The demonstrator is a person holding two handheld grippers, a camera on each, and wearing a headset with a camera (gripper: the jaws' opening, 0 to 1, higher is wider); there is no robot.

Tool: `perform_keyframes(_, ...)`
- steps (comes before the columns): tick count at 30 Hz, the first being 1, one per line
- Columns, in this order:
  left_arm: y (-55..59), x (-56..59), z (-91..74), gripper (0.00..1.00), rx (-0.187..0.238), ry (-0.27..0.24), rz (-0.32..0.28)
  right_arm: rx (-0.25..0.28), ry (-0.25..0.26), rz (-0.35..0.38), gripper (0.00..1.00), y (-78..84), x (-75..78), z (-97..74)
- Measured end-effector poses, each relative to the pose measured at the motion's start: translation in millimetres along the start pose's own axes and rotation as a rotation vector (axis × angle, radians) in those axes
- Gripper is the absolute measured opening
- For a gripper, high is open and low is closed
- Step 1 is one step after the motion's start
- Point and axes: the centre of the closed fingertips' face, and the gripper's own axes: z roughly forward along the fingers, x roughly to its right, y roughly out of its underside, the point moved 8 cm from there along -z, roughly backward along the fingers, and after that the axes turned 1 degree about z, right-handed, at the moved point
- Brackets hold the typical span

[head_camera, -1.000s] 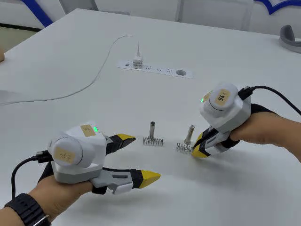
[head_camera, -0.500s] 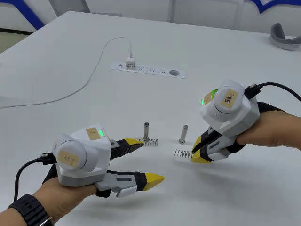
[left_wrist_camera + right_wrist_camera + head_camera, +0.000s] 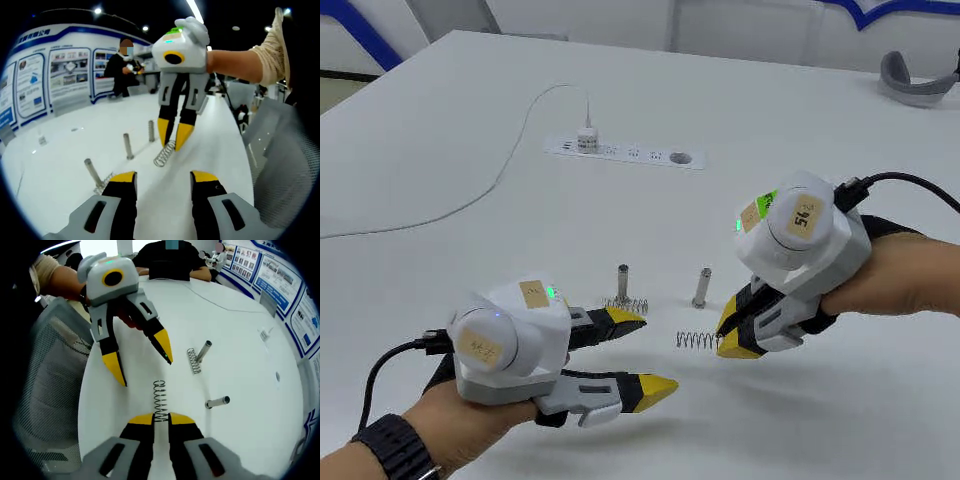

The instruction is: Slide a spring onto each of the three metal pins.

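White surface [image 3: 440, 120], matte, bare around the work. A power strip [image 3: 620, 153] is seen at 12 o'clock of the pins, a white plug [image 3: 587, 137] is seated in it, and a thin cable [image 3: 503, 178] is run off toward 9 o'clock. A grey curved object [image 3: 910, 85] is cut off at the far 1 o'clock edge; what it is cannot be told. Room, from the left gripper view: display boards [image 3: 60, 65] are hung on the wall, ceiling lights [image 3: 97, 10] are lit, and a person [image 3: 120, 70] is seen standing at the far end. A mesh chair [image 3: 50, 365] is seen at 9 o'clock in the right gripper view.

The first pin [image 3: 622, 281] and second pin [image 3: 702, 287] are stood upright mid-surface, apart from each other. A loose spring [image 3: 626, 304] is laid on its side at the foot of the first pin, touching or just beside it. A third pin [image 3: 151, 130] is picked out beyond the other two, in a row.

Right gripper [image 3: 725, 340], at 4 o'clock of the second pin: the fingers are closed tight on one end of the held spring [image 3: 696, 341], and the rest is stuck out toward 9 o'clock. Whether its free end touches the surface cannot be told. Left gripper [image 3: 656, 350], at 7 o'clock of the first pin: the fingers are spread wide, nothing is gripped, and the tips are aimed at 3 o'clock.

In the left gripper view the loose spring is partly covered by a left finger. The board text is too small to be read.
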Motion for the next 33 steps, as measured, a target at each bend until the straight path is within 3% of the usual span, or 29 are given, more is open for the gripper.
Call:
perform_keyframes(27,-5.2,5.4,6.8,0.14,0.03,0.034,0.067,0.016,-0.049,-0.113,0.12,-16.0,-12.4,1.4)
perform_keyframes(33,-4.3,5.6,6.6,0.13,0.026,0.036,0.08,0.018,-0.047,-0.123,0.11,-18.5,-13.0,-2.3)
